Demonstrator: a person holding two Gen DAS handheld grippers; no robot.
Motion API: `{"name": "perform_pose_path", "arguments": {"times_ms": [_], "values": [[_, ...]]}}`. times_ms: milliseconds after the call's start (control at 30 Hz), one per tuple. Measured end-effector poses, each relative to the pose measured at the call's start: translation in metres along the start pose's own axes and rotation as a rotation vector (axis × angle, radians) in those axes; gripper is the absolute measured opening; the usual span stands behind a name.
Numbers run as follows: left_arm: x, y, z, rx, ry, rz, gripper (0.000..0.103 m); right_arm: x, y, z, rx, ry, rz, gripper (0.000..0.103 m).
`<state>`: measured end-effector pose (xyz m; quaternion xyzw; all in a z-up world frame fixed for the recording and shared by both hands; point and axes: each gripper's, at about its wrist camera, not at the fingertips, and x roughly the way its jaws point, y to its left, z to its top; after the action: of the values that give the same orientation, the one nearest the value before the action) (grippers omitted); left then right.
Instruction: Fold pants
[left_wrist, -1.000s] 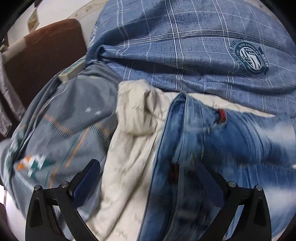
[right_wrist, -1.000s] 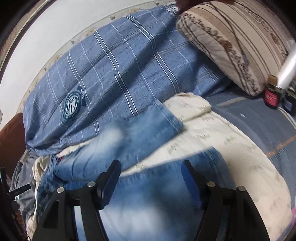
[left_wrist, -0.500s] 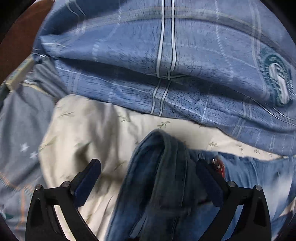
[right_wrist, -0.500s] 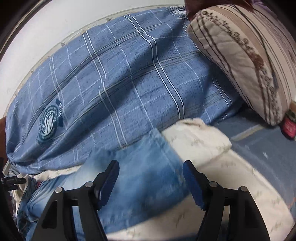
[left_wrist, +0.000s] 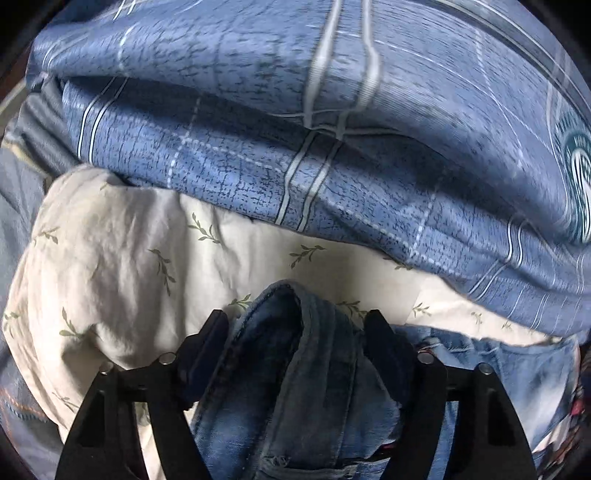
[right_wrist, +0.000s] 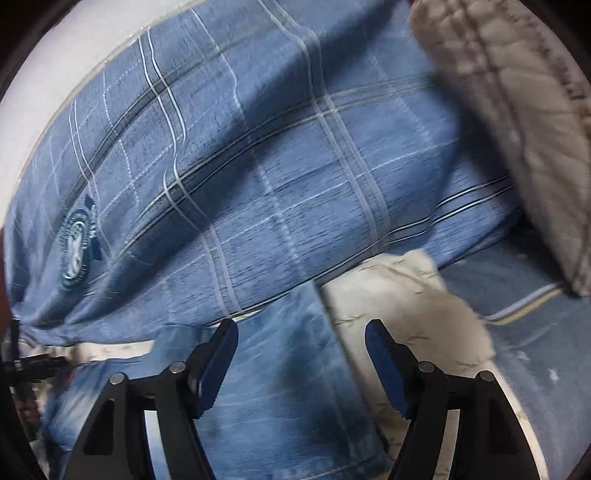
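The left gripper was clenched on a bunched ridge of the pants, its two dark padded fingers pressing the thick, folded denim from either side. The fabric there was faded blue with heavy double-stitched seams, humped into a rounded fold that rose between the jaws. More of the denim lay flatter toward the right edge of that view.

The right gripper stood released, jaws spread wide over a smooth, pale-washed pant leg with a straight hem edge; whether the pads touched the cloth I could not tell.

The pants lay on a cream sheet, soft and wrinkled, printed with small green leaf sprigs. Along the sheet's far edge sat a puffy blue plaid duvet with white and dark lines, a crackled print and a round teal crest. A beige quilted pillow rested at the right corner beyond it.
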<state>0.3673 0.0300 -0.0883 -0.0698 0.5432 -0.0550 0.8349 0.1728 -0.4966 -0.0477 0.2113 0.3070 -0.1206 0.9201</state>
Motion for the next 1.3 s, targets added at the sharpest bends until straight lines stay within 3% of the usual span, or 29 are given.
{"name": "perform_pose_path", "arguments": {"times_ms": [100, 267, 367, 400, 500, 567, 600, 633, 667, 833, 1033, 1167, 1300], "values": [[0.004, 0.003, 0.006, -0.024, 0.01, 0.0, 0.083, 0.005, -0.004, 0.01, 0.026, 0.001, 0.003, 0.076], [0.009, -0.019, 0.003, 0.05, -0.012, 0.067, 0.083, 0.027, -0.014, 0.02, 0.04, 0.0, -0.08, 0.08], [0.013, -0.036, -0.001, 0.087, -0.029, 0.097, 0.065, 0.05, -0.019, 0.027, 0.044, 0.053, -0.101, 0.08], [0.012, -0.041, -0.001, 0.099, -0.043, 0.075, 0.04, 0.058, -0.018, 0.029, 0.039, 0.069, -0.097, 0.08], [0.006, -0.054, -0.002, 0.126, -0.068, 0.101, 0.025, 0.083, -0.007, 0.032, -0.001, 0.142, -0.091, 0.08], [0.001, -0.063, -0.003, 0.163, -0.081, 0.113, 0.021, 0.096, 0.004, 0.03, -0.041, 0.171, -0.106, 0.079], [-0.002, -0.063, -0.003, 0.167, -0.087, 0.111, 0.018, 0.101, 0.009, 0.029, -0.061, 0.191, -0.127, 0.071], [-0.008, -0.063, -0.004, 0.165, -0.099, 0.103, 0.016, 0.103, 0.013, 0.026, -0.078, 0.205, -0.136, 0.039], [-0.012, -0.063, -0.004, 0.163, -0.112, 0.097, 0.015, 0.102, 0.016, 0.024, -0.08, 0.218, -0.133, 0.031], [-0.064, -0.063, -0.014, 0.153, -0.197, 0.026, 0.012, 0.043, 0.013, 0.021, -0.045, 0.103, -0.101, 0.025], [-0.146, -0.06, -0.05, 0.144, -0.313, -0.064, 0.011, -0.064, -0.007, 0.005, 0.071, -0.067, 0.041, 0.024], [-0.19, -0.015, -0.079, 0.115, -0.371, -0.121, 0.011, -0.128, -0.012, -0.018, 0.096, -0.172, 0.063, 0.024], [-0.225, 0.008, -0.122, 0.081, -0.397, -0.151, 0.007, -0.16, -0.023, -0.041, 0.161, -0.208, 0.111, 0.024]]}}
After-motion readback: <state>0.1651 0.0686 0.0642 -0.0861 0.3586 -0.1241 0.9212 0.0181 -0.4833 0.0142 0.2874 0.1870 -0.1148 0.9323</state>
